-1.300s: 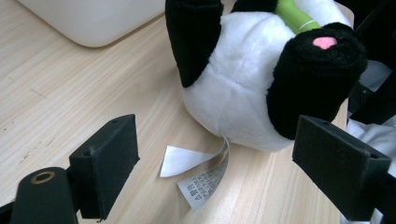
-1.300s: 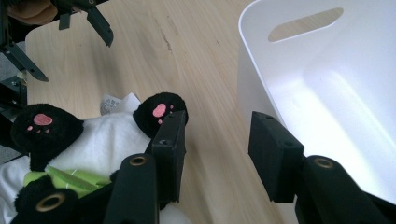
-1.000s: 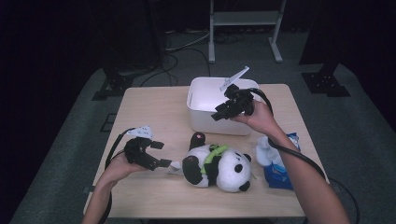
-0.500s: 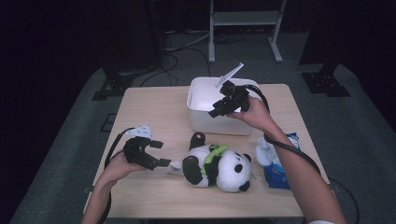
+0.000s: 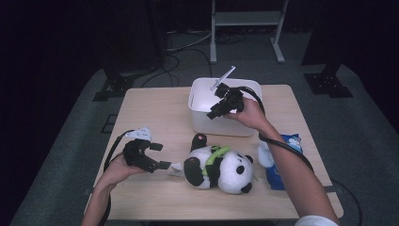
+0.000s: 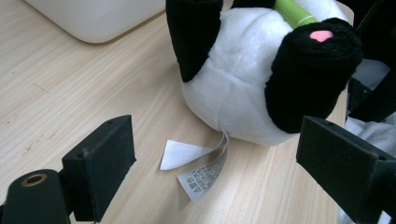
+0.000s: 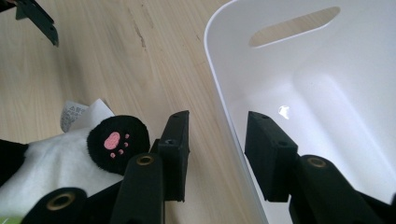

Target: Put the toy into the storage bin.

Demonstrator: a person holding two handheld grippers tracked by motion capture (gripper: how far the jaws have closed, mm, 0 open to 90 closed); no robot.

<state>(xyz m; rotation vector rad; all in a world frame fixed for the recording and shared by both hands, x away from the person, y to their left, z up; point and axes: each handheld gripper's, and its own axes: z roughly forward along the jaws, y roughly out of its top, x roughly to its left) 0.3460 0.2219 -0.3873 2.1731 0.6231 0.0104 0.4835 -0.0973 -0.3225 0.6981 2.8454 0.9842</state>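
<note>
Desk carries the white bin at the far side and the plush panda lying near me, long axis across the desk. My right hand-held gripper straddles the bin's near wall; its jaws have just been closing but are not yet pressing. My left hand-held gripper rests with jaws apart, aimed at the panda's rump, care tag between them. Bin floor partly hidden.

I'm working in what looks like a recording studio or lab: my pale wooden table stands on grey carpet amid black darkness, with black cables trailing across the floor, black stand feet, and a grey metal frame behind.
</note>
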